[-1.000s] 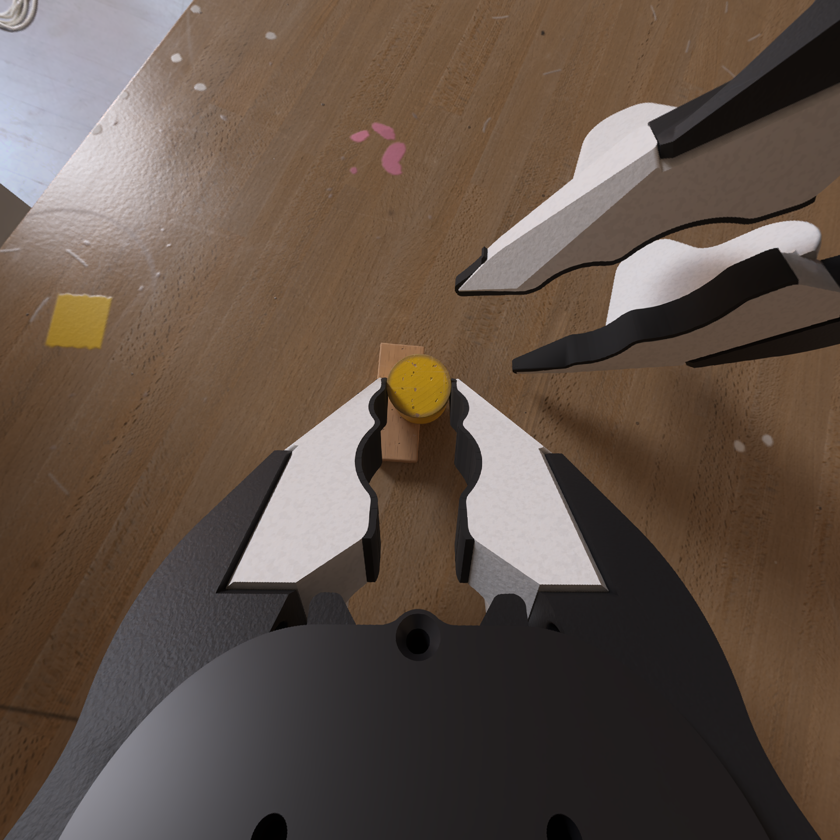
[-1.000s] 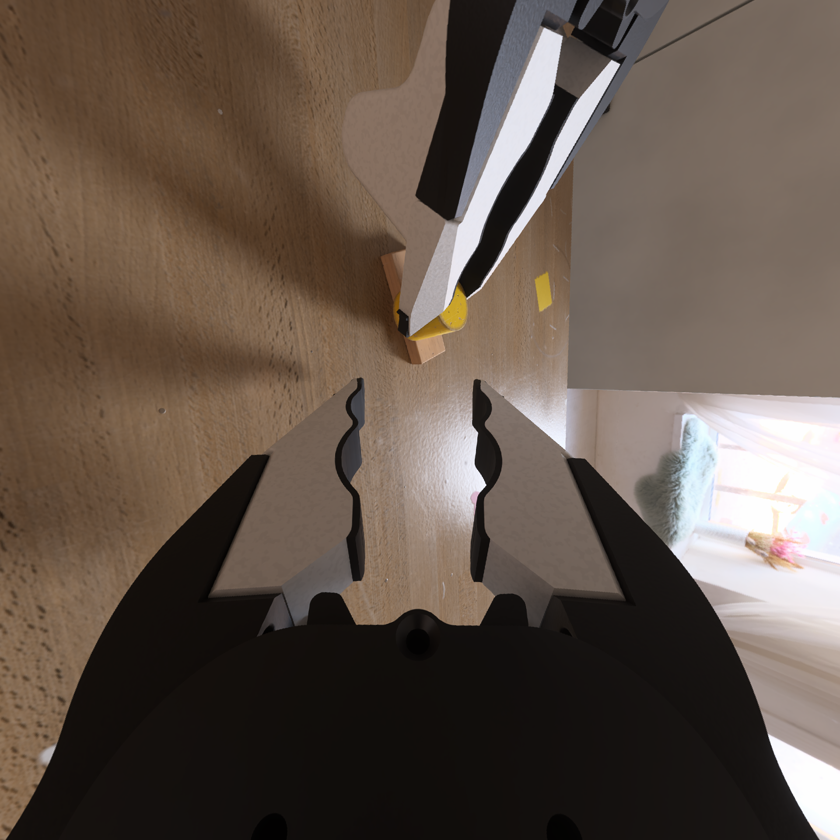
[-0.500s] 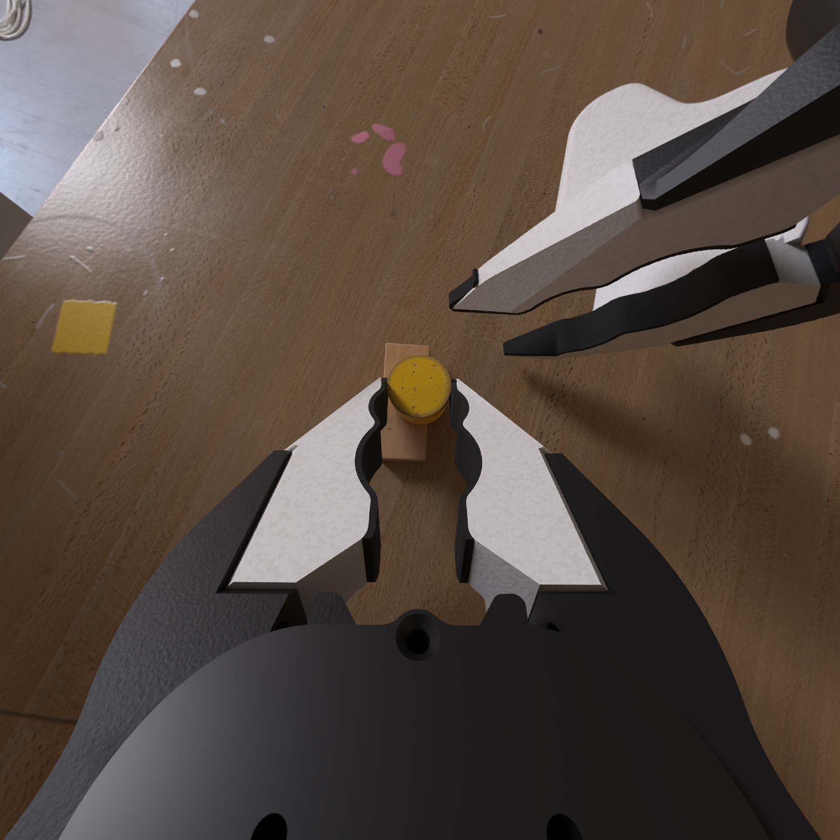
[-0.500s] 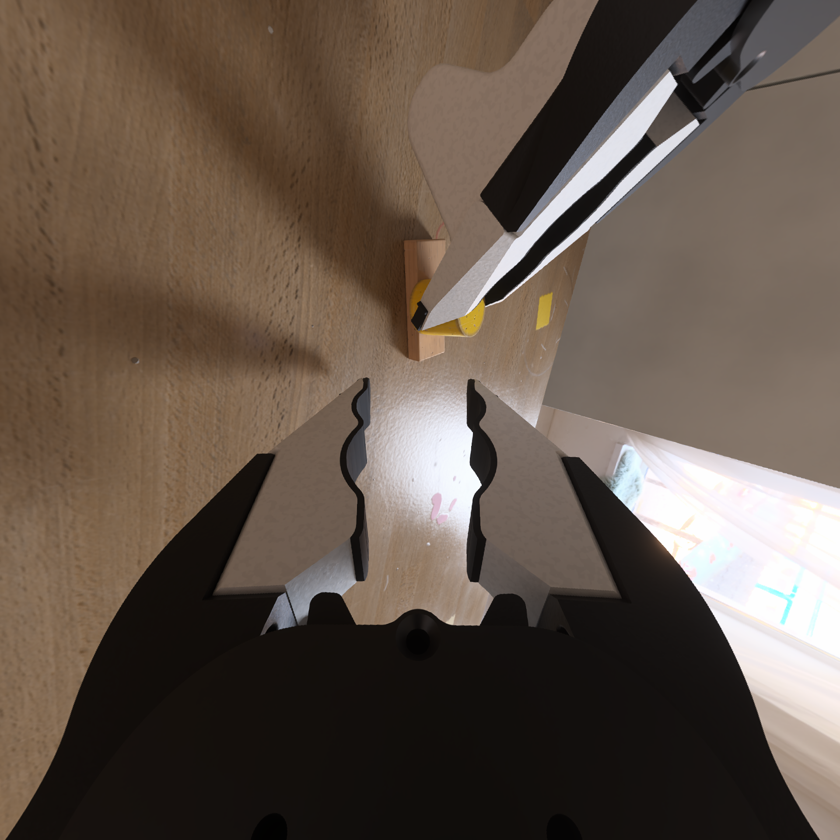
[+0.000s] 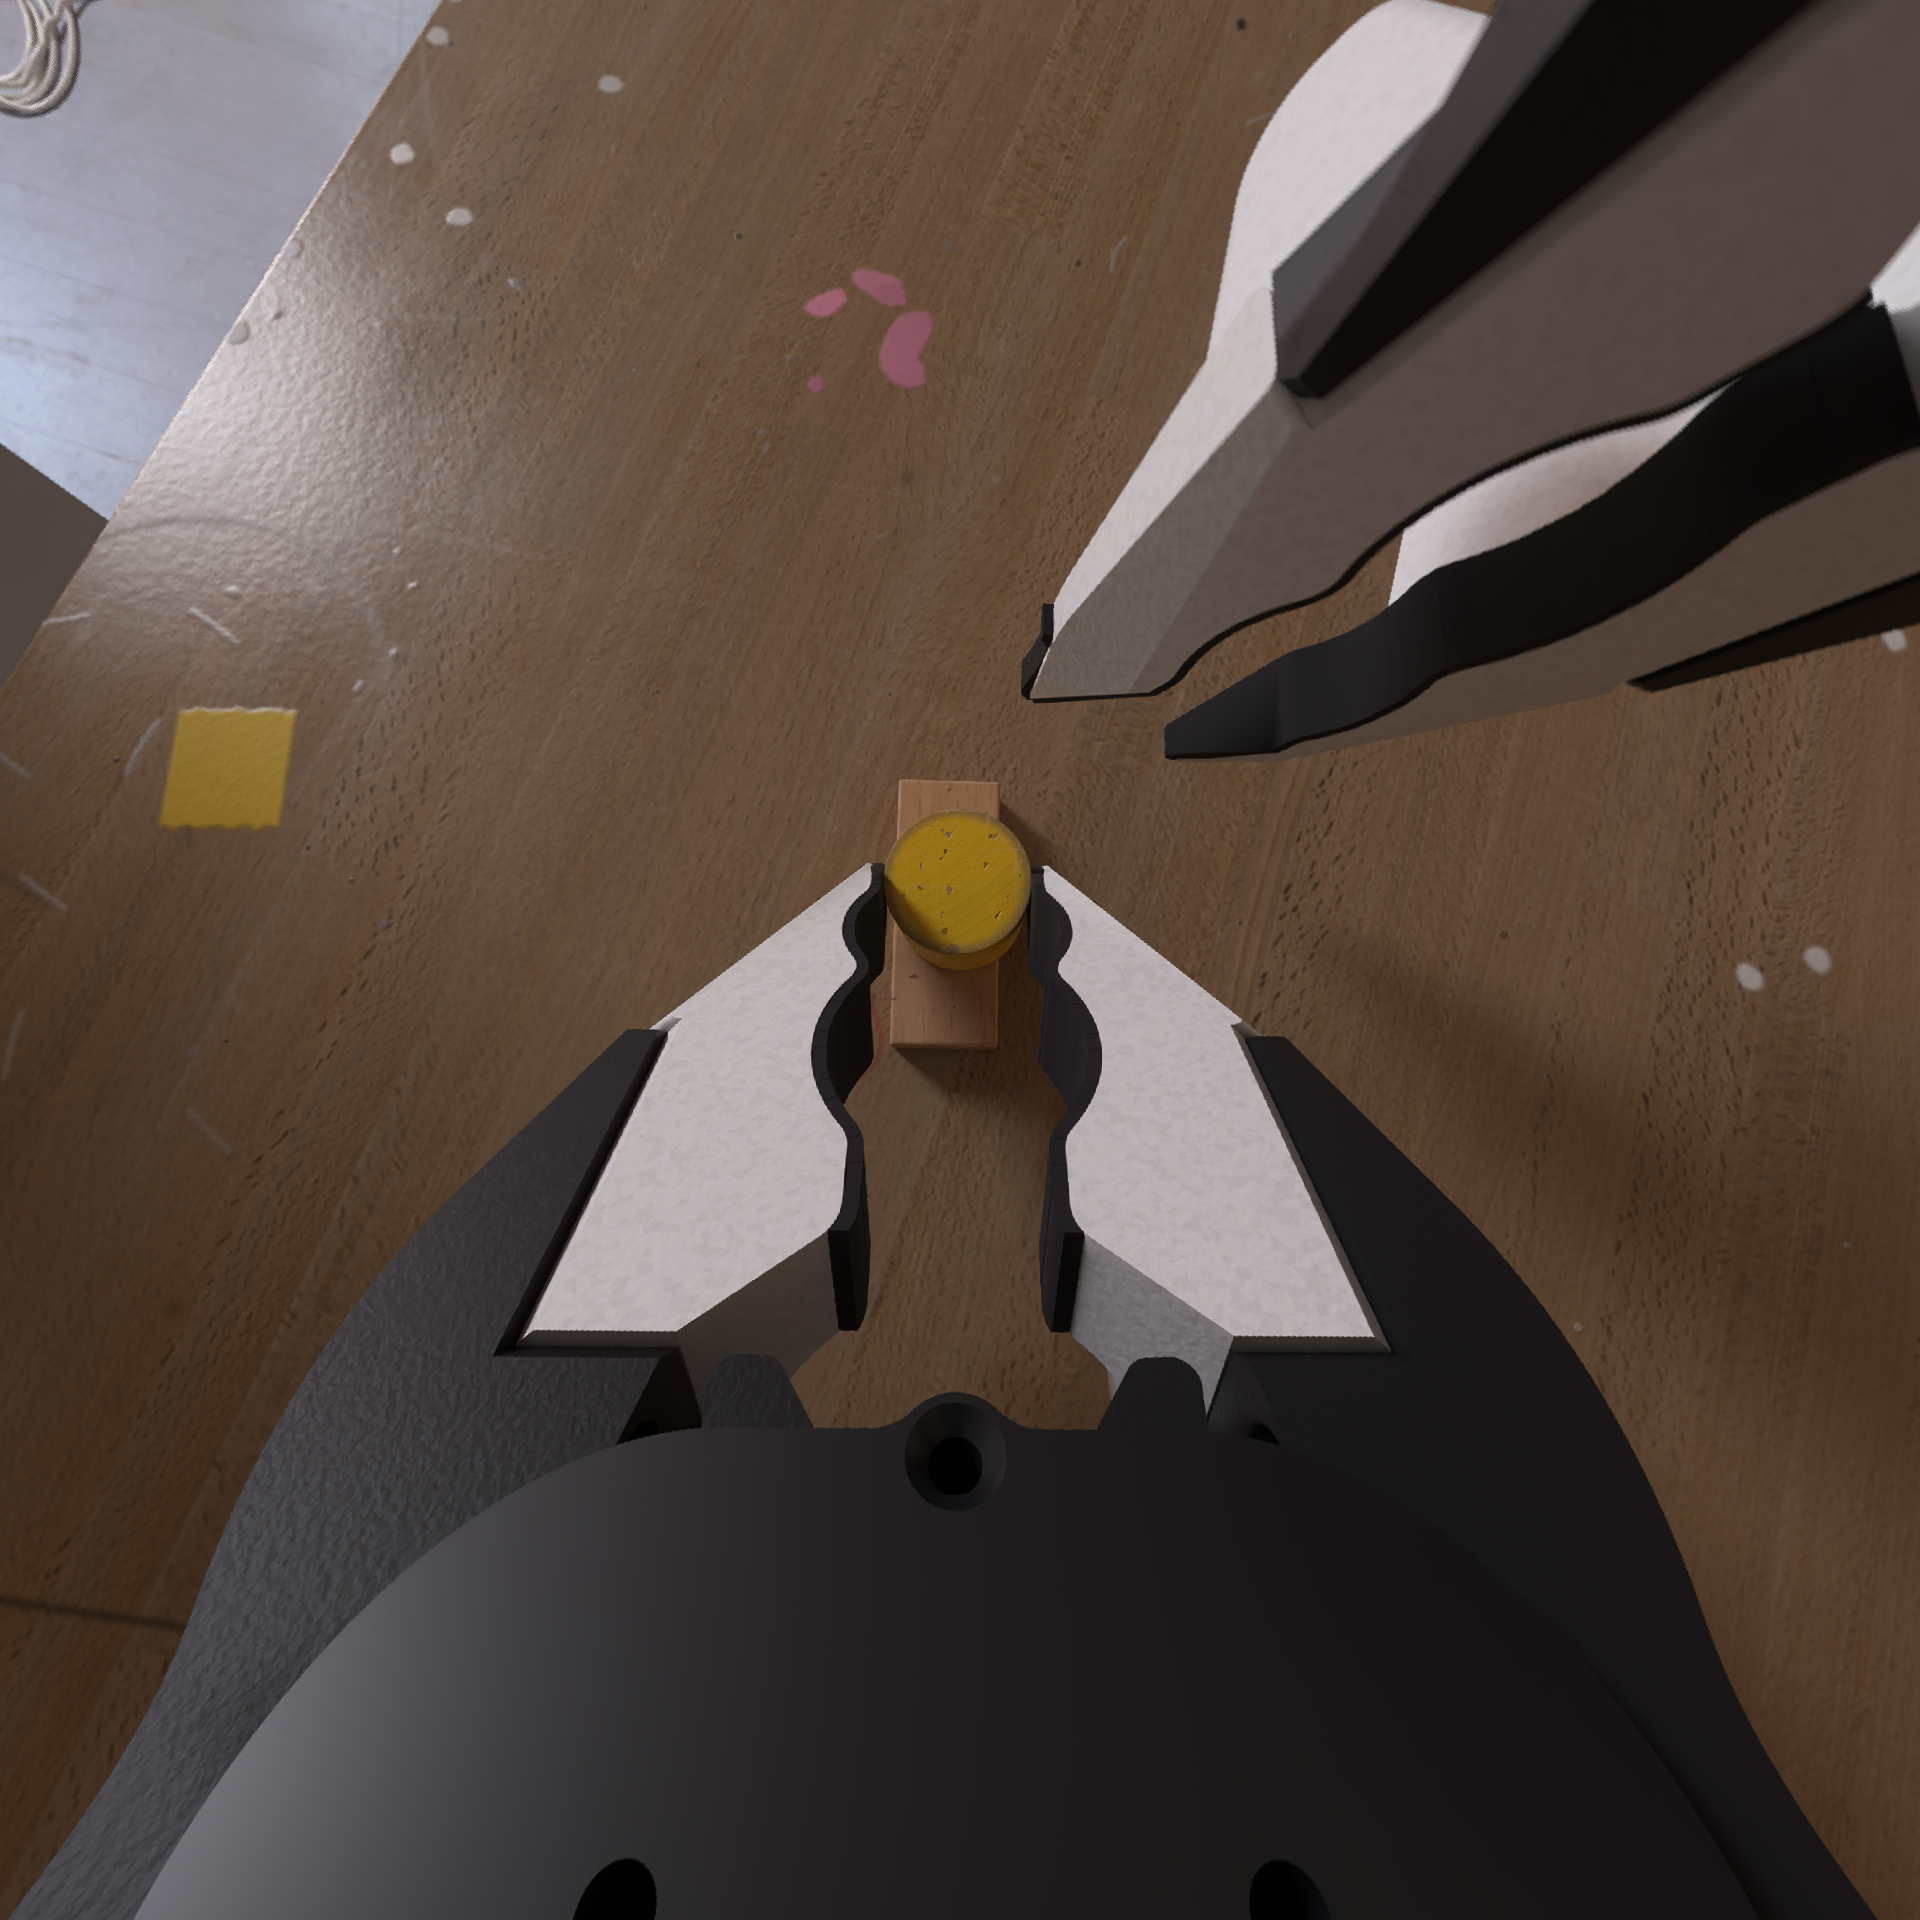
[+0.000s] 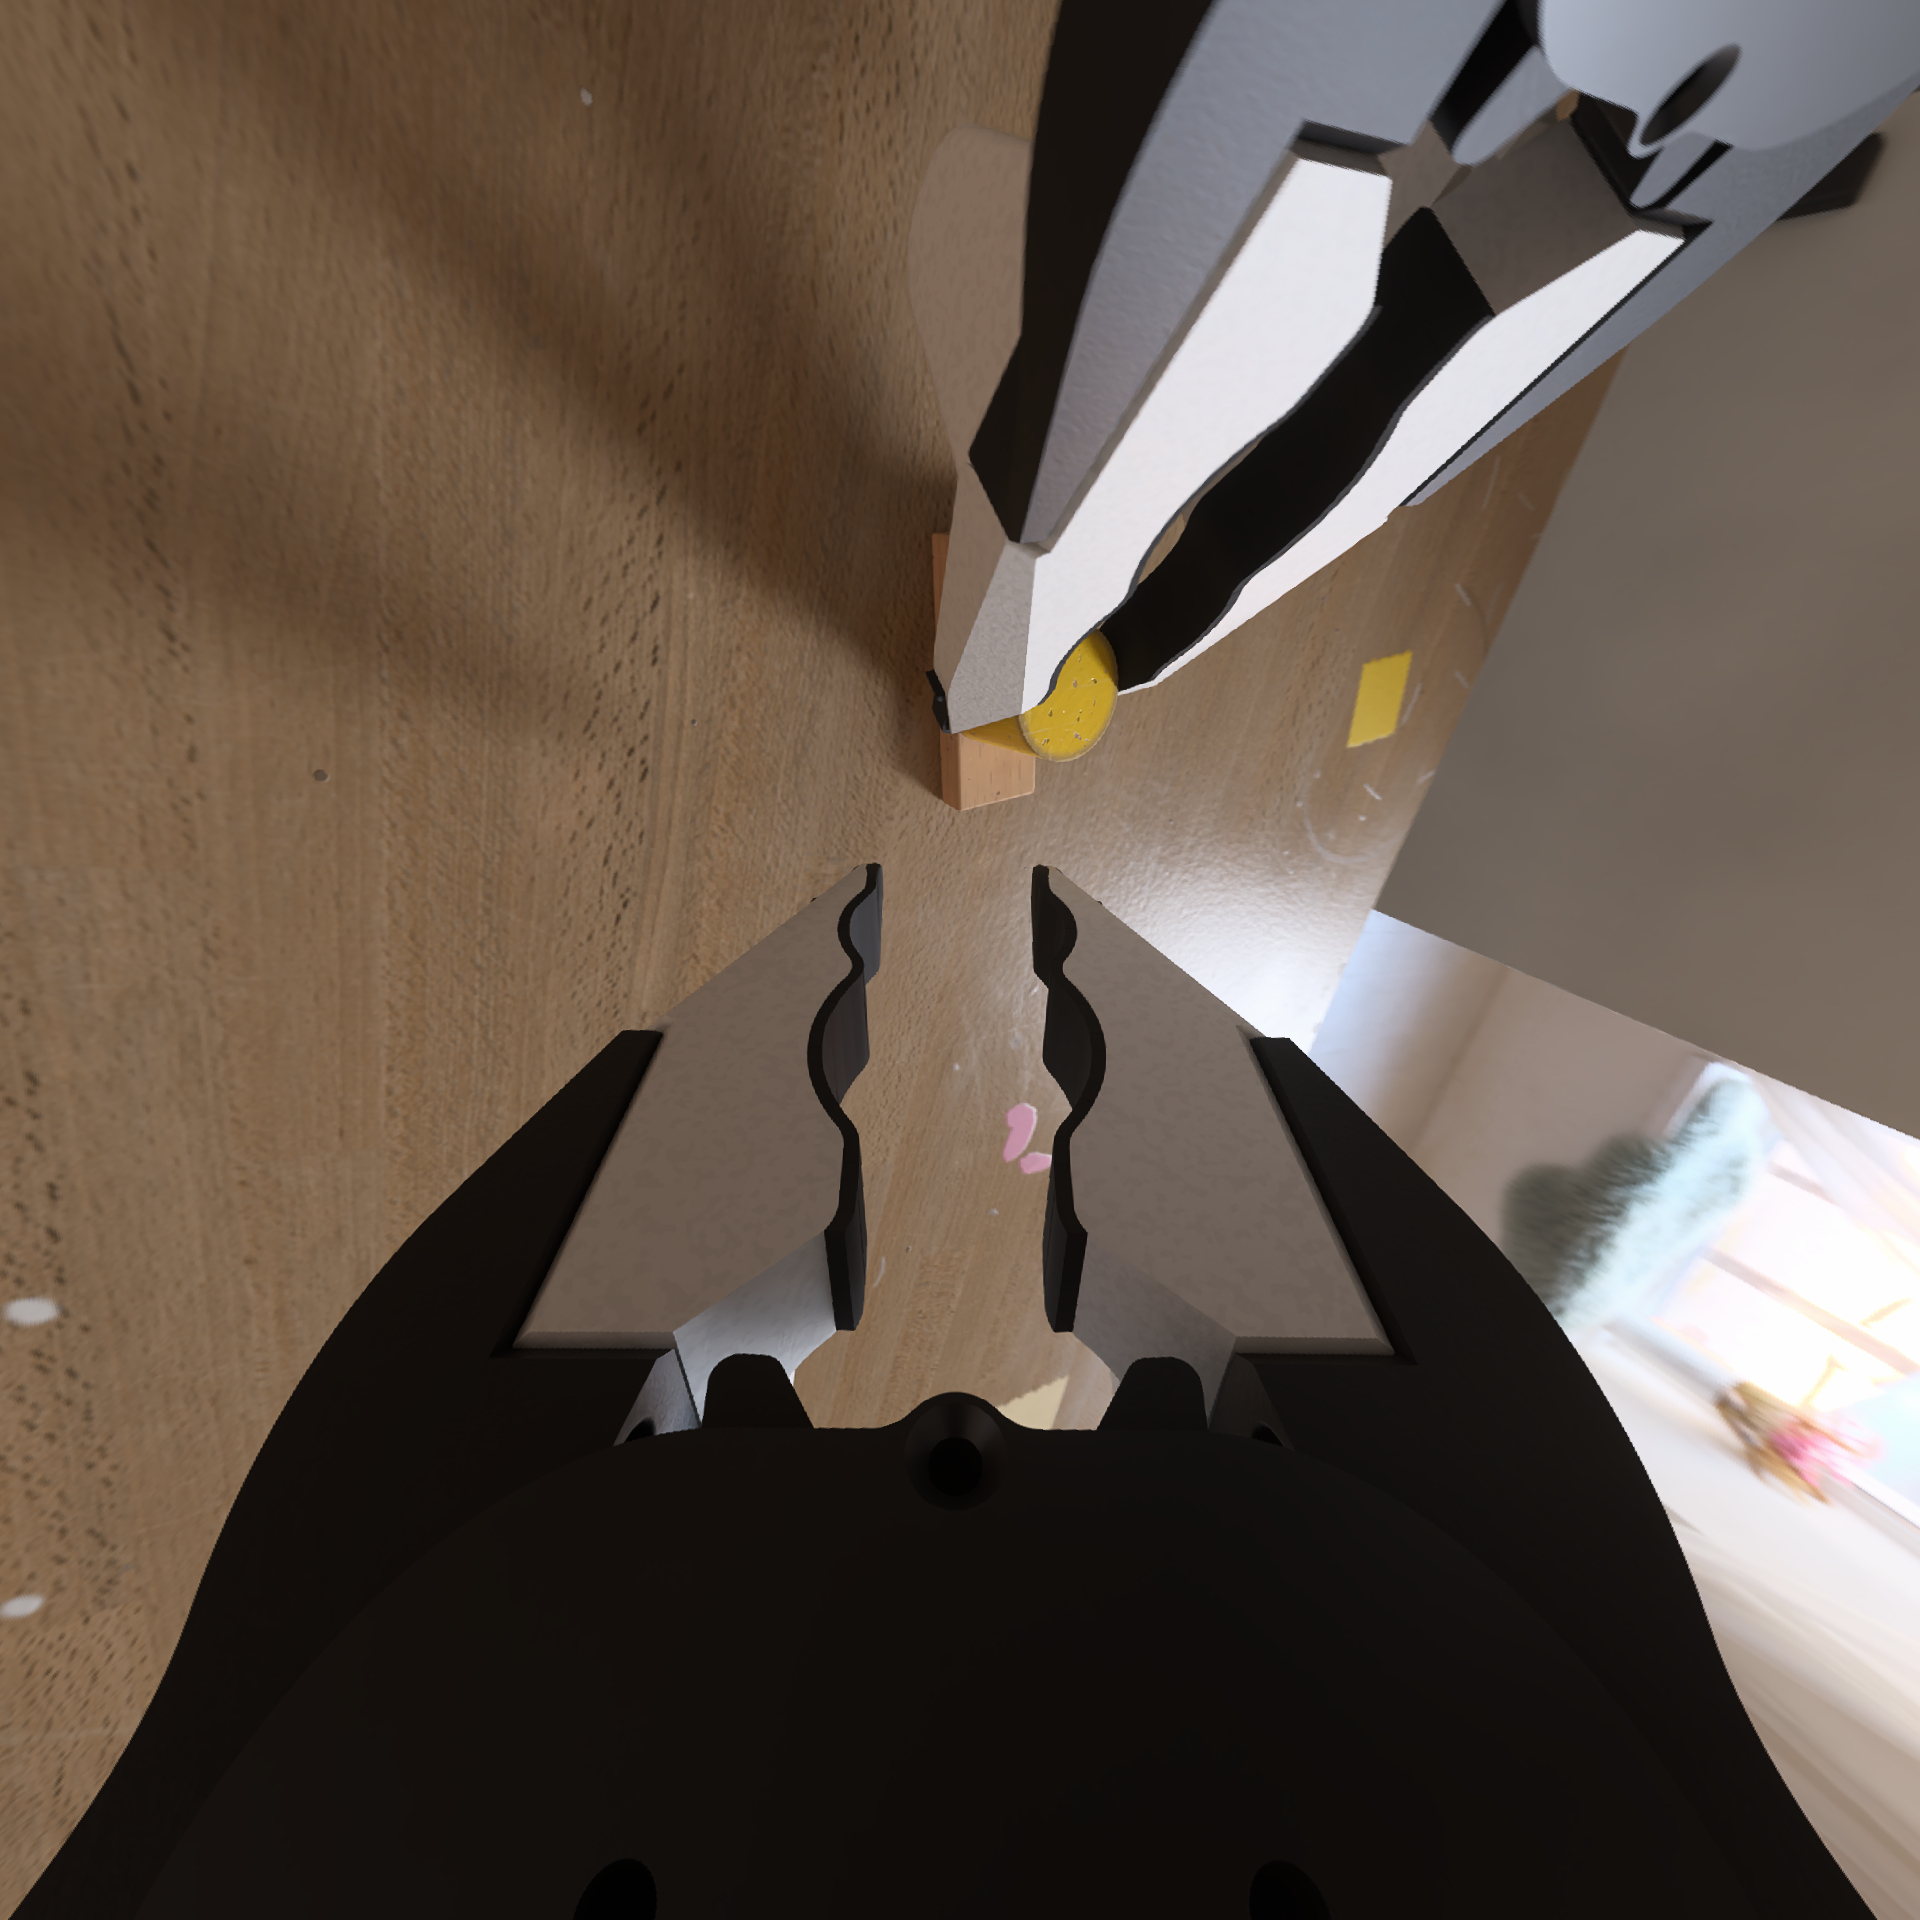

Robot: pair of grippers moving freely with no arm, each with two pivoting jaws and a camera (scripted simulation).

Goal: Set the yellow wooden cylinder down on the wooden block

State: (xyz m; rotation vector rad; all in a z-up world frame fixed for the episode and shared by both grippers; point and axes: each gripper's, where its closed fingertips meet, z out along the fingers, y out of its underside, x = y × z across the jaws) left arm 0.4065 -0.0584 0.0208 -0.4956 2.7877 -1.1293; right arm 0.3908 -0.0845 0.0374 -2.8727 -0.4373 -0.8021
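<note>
brown wooden counter (image 5: 623,520): left gripper (image 5: 956,894) pinches yellow wooden cylinder (image 5: 956,888) over wooden block (image 5: 948,1008), mid-counter, for placing; right gripper (image 6: 956,883) waits empty, part-open.

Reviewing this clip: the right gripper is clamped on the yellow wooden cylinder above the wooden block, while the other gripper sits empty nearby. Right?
Wrong gripper. The left wrist view shows the left gripper clamped on the yellow wooden cylinder above the wooden block; the right gripper sits empty nearby.

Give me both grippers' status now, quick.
Left gripper: shut on the yellow wooden cylinder, held upright over the wooden block.
Right gripper: open, holding nothing, pointing at the block from nearby.
</note>
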